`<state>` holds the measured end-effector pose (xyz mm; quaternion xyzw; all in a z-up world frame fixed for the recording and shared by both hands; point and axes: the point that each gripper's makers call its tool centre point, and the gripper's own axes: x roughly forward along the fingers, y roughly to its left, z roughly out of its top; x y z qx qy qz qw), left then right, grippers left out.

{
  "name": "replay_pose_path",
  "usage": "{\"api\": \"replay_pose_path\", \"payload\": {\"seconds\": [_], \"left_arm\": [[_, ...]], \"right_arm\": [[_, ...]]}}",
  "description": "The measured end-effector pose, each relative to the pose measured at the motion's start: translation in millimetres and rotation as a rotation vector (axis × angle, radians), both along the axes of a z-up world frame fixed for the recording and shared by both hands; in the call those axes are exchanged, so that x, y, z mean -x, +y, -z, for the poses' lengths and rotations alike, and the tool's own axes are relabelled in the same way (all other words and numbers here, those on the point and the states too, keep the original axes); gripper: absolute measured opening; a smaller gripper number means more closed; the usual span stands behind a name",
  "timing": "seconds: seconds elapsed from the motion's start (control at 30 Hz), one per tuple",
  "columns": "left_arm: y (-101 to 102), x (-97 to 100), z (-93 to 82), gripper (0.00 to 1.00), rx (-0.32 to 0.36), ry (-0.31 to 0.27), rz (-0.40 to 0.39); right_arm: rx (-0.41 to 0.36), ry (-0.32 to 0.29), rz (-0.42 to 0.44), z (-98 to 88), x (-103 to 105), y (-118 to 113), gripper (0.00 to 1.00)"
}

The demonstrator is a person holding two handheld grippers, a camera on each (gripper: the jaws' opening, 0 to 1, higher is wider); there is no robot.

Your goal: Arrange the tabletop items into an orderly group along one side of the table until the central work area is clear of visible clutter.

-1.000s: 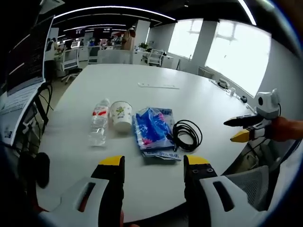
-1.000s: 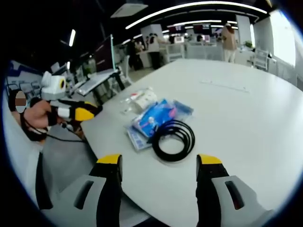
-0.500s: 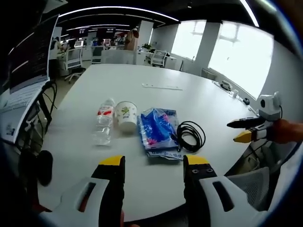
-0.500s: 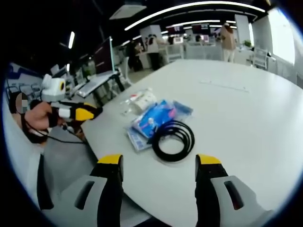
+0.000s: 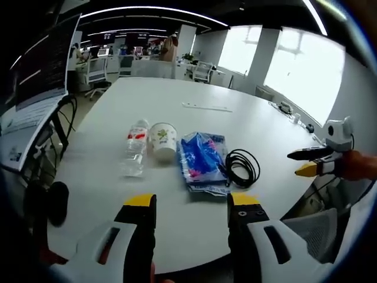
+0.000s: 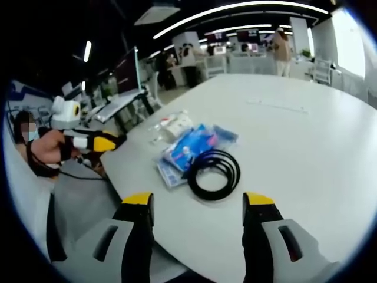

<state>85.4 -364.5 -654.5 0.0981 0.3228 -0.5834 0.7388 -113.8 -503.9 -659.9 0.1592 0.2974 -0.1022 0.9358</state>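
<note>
Open-plan office; a large white counter (image 5: 194, 127) carries a row near its edge: water bottle (image 5: 135, 148), paper cup (image 5: 163, 141), blue packet (image 5: 202, 160), coiled black cable (image 5: 243, 167). Left gripper (image 5: 190, 203) and right gripper (image 6: 197, 200) hover off the counter, jaws spread and empty. Grouping looks done; next likely a final check.

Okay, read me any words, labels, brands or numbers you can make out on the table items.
None can be read.
water bottle: red and white label, print too blurred.
paper cup: a small design, no legible words.
blue packet: pink and white markings, too small to read.
black cable: no markings visible.
</note>
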Motion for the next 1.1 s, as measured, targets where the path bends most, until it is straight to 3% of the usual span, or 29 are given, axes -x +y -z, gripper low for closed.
{"api": "replay_pose_path", "payload": {"seconds": [0.77,1.1], "left_arm": [[-2.3,-7.2,2.0,0.47,-0.003,0.001,-0.002],[-4.5,-21.7,7.6,0.46,-0.006,0.023,-0.055]], "right_arm": [[-0.025,-0.009,0.061,6.1,11.1,-0.8,0.57],[-0.037,-0.009,0.078,7.9,14.5,-0.5,0.56]]}}
